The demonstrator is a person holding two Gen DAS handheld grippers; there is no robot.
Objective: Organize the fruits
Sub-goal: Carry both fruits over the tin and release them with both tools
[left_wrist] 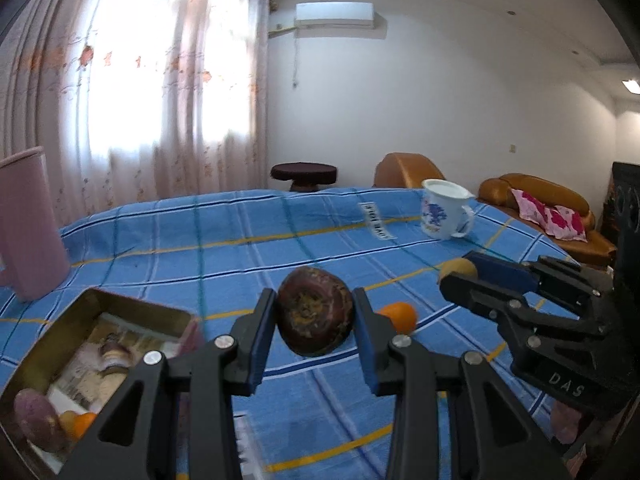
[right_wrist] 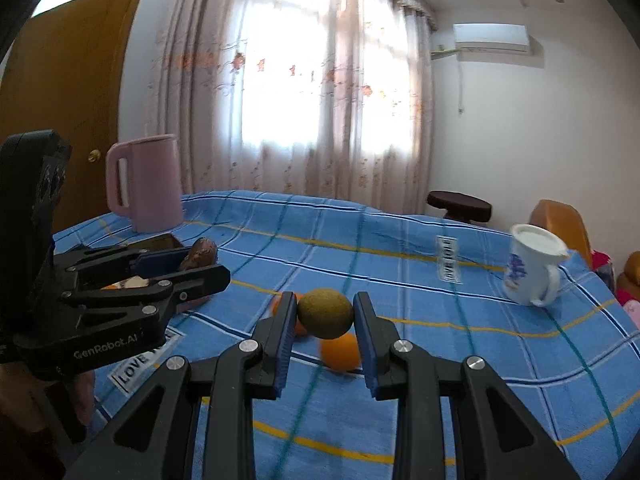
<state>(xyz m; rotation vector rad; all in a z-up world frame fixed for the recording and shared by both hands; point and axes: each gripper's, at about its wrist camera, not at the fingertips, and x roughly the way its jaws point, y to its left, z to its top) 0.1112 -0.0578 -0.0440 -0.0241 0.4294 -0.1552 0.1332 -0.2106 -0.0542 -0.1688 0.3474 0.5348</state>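
Left claw [left_wrist: 315,320] is clamped on a dark purple fruit [left_wrist: 315,316]; right claw [right_wrist: 325,320] is clamped on a greenish-brown fruit [right_wrist: 326,313], half hiding two oranges [right_wrist: 340,354]. Tin box [left_wrist: 52,344], lower left, is cut off.

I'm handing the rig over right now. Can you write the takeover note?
Left hand-held gripper: shut on a dark brown fruit, held above the table.
Right hand-held gripper: shut on a greenish-brown fruit, also lifted.
Tin at left already holds a purple fruit and an orange piece.
Left: both held fruits, plus two oranges on the blue cloth.
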